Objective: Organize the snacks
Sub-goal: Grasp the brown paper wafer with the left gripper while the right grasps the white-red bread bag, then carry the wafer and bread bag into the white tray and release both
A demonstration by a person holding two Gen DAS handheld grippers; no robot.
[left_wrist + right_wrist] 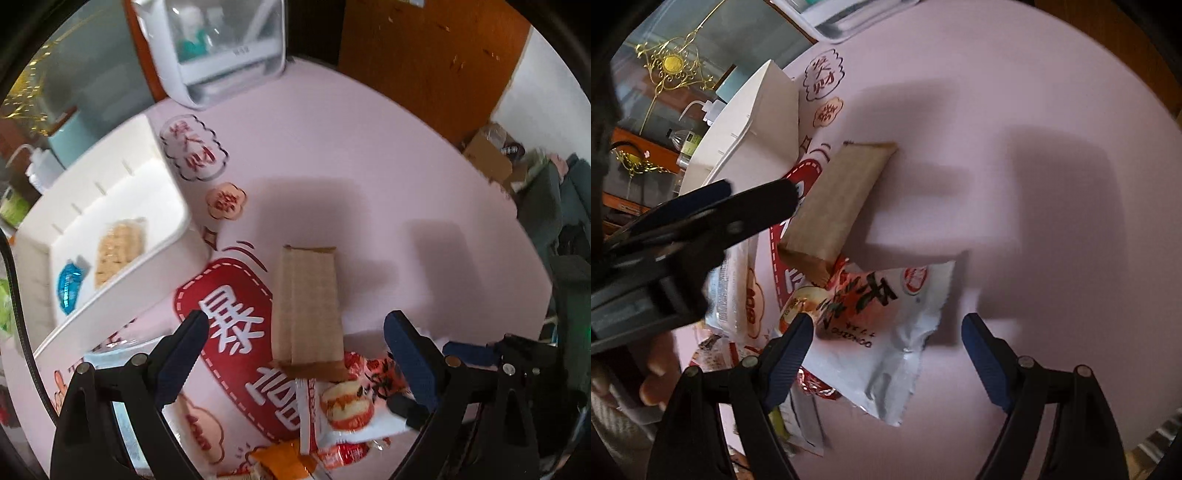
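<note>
A brown paper snack packet (308, 308) lies on the pink table mat; it also shows in the right wrist view (836, 201). A white-and-red snack bag (347, 410) lies just below it, also in the right wrist view (882, 332). My left gripper (295, 350) is open, its jaws either side of the brown packet's near end, above it. My right gripper (888, 349) is open and empty over the white-and-red bag. The left gripper's fingers (746, 206) reach in from the left in the right wrist view. A white divided organizer box (110, 236) holds a beige snack (118, 247) and a blue packet (68, 286).
A white appliance (218, 48) stands at the back of the table. More snack packets lie near the front edge: orange (284, 458), red (816, 386) and a clear one (729, 291). A wooden door (424, 55) is behind. Shelves with bottles (687, 140) are at left.
</note>
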